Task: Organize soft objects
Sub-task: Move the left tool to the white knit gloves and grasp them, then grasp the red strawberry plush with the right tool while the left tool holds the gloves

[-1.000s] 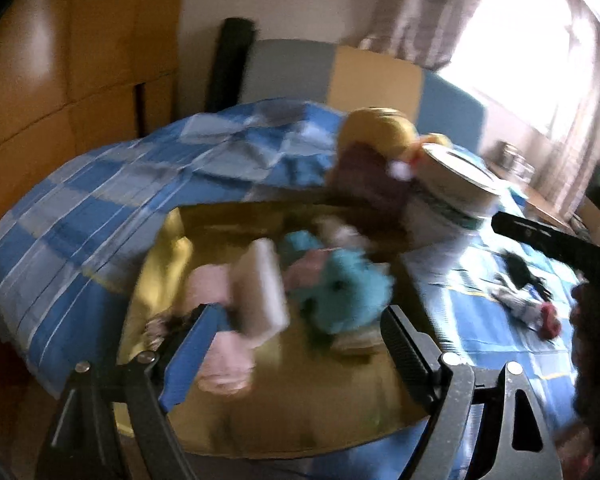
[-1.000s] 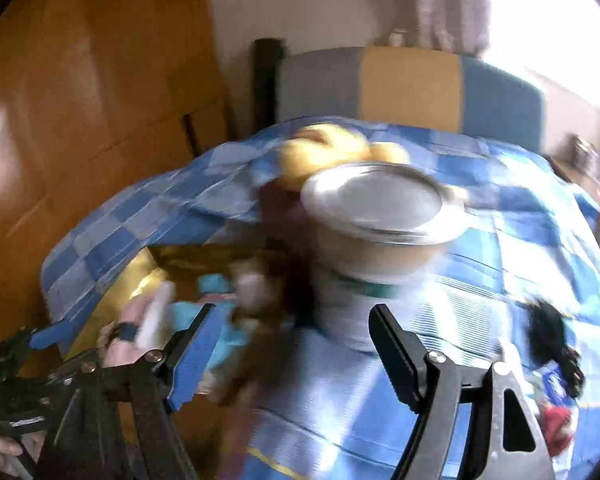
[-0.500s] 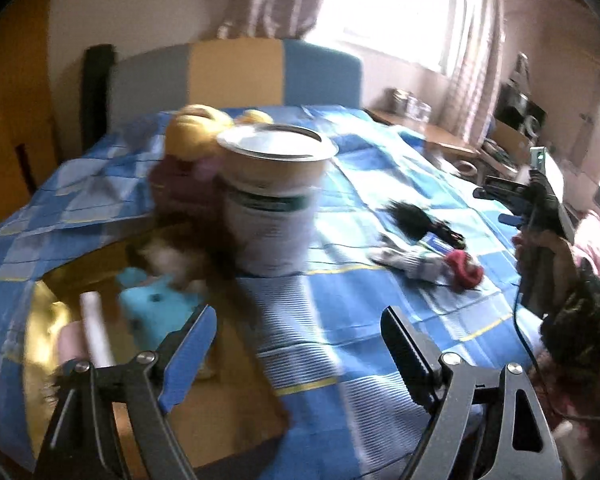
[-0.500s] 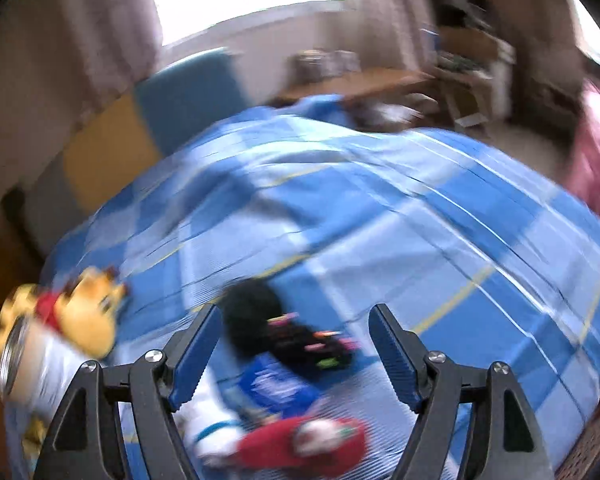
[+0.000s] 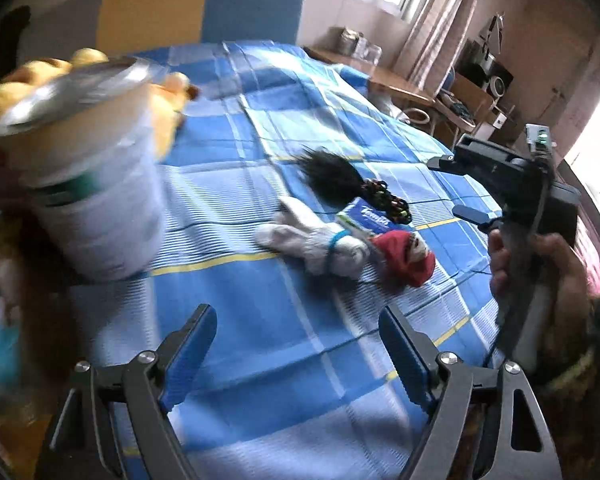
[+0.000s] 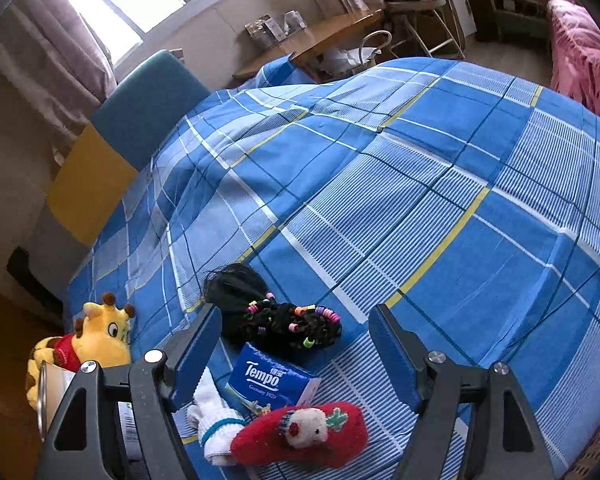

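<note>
Right gripper (image 6: 296, 356): jaws spread wide, nothing between them, held above the bed (image 6: 440, 200) with its blue plaid cover. Directly below the gap lies a blue Tempo tissue pack (image 6: 270, 378). Touching its near edge is a red plush strawberry (image 6: 300, 436); just left of that, a white sock (image 6: 214, 420) with a blue band, partly hidden by the left jaw. Just beyond the pack lies a black hair piece (image 6: 272, 314) with coloured beads.

Left gripper (image 5: 296, 354): jaws also wide apart and empty, over bare cover. The same cluster lies ahead, beyond the tips and nearer the right jaw: sock (image 5: 320, 246), strawberry (image 5: 404, 256), tissue pack (image 5: 366, 216), hair piece (image 5: 340, 180).

Containers: a white tin (image 5: 88, 184) with a silver lid stands upright on the bed, far left; contents not visible. A yellow giraffe plush (image 6: 88, 340) in a red shirt sits just behind it.

The right hand (image 5: 548, 268) holds its gripper's handle at the right edge.
</note>
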The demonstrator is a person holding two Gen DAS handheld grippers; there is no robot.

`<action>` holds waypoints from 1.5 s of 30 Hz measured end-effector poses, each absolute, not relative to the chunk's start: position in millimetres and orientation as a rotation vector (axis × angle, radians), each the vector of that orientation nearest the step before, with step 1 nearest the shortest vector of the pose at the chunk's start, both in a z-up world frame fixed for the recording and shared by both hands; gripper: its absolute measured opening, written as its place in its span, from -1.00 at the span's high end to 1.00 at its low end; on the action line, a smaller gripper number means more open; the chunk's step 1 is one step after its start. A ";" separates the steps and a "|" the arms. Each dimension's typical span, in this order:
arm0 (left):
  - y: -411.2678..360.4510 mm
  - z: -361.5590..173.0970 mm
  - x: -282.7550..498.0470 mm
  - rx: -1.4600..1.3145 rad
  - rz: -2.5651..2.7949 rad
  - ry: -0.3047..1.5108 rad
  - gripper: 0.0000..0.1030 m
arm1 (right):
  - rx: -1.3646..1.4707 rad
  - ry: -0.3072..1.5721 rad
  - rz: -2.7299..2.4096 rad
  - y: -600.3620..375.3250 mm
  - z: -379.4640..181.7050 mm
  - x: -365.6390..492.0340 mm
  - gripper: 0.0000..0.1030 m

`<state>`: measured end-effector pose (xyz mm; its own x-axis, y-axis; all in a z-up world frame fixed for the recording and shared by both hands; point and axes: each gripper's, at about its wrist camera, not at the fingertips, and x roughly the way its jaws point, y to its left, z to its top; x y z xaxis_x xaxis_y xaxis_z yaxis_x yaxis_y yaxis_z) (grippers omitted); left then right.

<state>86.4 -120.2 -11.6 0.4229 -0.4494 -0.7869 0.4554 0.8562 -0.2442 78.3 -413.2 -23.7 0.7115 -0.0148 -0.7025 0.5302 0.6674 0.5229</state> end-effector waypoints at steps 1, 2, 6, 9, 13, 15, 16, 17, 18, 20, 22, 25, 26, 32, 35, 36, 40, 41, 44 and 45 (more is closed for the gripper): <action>-125.9 -14.9 91.3 0.003 -0.568 0.995 -0.52 | 0.798 0.725 -0.335 -413.5 -23.9 78.2 -0.50; -136.5 -21.0 99.5 -0.008 -0.571 1.016 -0.49 | 0.805 0.726 -0.328 -413.9 -24.3 78.0 -0.50; -159.3 -37.4 125.3 -0.065 -0.563 1.082 -0.48 | 0.822 0.726 -0.305 -413.9 -25.0 79.3 -0.50; -173.8 -45.9 143.7 -0.129 -0.549 1.110 -0.53 | 0.831 0.730 -0.293 -413.7 -26.0 79.5 -0.50; -194.1 -57.0 163.7 -0.102 -0.495 1.094 -0.62 | 0.853 0.724 -0.276 -414.8 -26.9 79.2 -0.50; -201.6 -65.5 171.5 -0.066 -0.466 1.091 -0.62 | 0.865 0.716 -0.271 -415.4 -26.5 78.2 -0.50; -203.7 -70.2 174.5 -0.056 -0.464 1.097 -0.62 | 0.867 0.711 -0.273 -416.0 -26.2 77.3 -0.50; -206.1 -78.1 176.7 -0.035 -0.466 1.119 -0.62 | 0.868 0.708 -0.279 -417.3 -26.1 76.7 -0.50; -205.4 -82.1 176.3 -0.020 -0.467 1.117 -0.62 | 0.874 0.705 -0.284 -418.8 -26.6 76.0 -0.50; -200.6 -84.3 171.6 0.006 -0.494 1.098 -0.58 | 0.900 0.699 -0.292 -422.8 -28.7 74.4 -0.50; -192.3 -83.1 167.7 -0.011 -0.533 1.101 -0.10 | 0.922 0.705 -0.297 -426.1 -32.1 74.3 -0.50; -180.3 -78.3 160.4 -0.036 -0.567 1.111 0.02 | 0.931 0.732 -0.291 -427.0 -36.8 77.3 -0.50; -174.5 -76.5 157.1 -0.038 -0.576 1.111 0.03 | 0.922 0.752 -0.293 -425.8 -39.1 79.8 -0.50; -132.4 -73.7 128.4 -0.049 -0.566 1.129 0.05 | 0.915 0.890 -0.240 -417.0 -58.5 95.1 -0.50; -113.4 -73.5 107.2 -0.004 -0.541 1.098 0.04 | 0.902 0.920 -0.231 -413.5 -62.7 97.6 -0.50; -109.5 -75.1 101.5 0.011 -0.536 1.088 0.03 | 0.898 0.926 -0.233 -412.8 -63.6 97.9 -0.50; -103.0 -82.2 91.3 0.024 -0.543 1.058 -0.06 | 0.886 0.997 -0.223 -405.0 -72.7 103.0 -0.50; -105.1 -82.8 92.1 0.034 -0.542 1.052 -0.06 | 0.872 1.031 -0.224 -401.0 -75.9 104.7 -0.50; -107.9 -83.2 92.5 0.049 -0.544 1.038 -0.08 | 0.809 1.073 -0.224 -389.9 -76.0 105.9 -0.50; -107.0 -83.6 92.0 0.045 -0.547 1.032 -0.08 | 0.789 1.084 -0.221 -385.5 -75.9 105.4 -0.50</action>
<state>92.0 -107.0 -83.6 0.3921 -0.4097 -0.8237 0.4514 0.8659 -0.2158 105.4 -385.5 -75.9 0.4765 0.2066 -0.8545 0.5249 0.7129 0.4651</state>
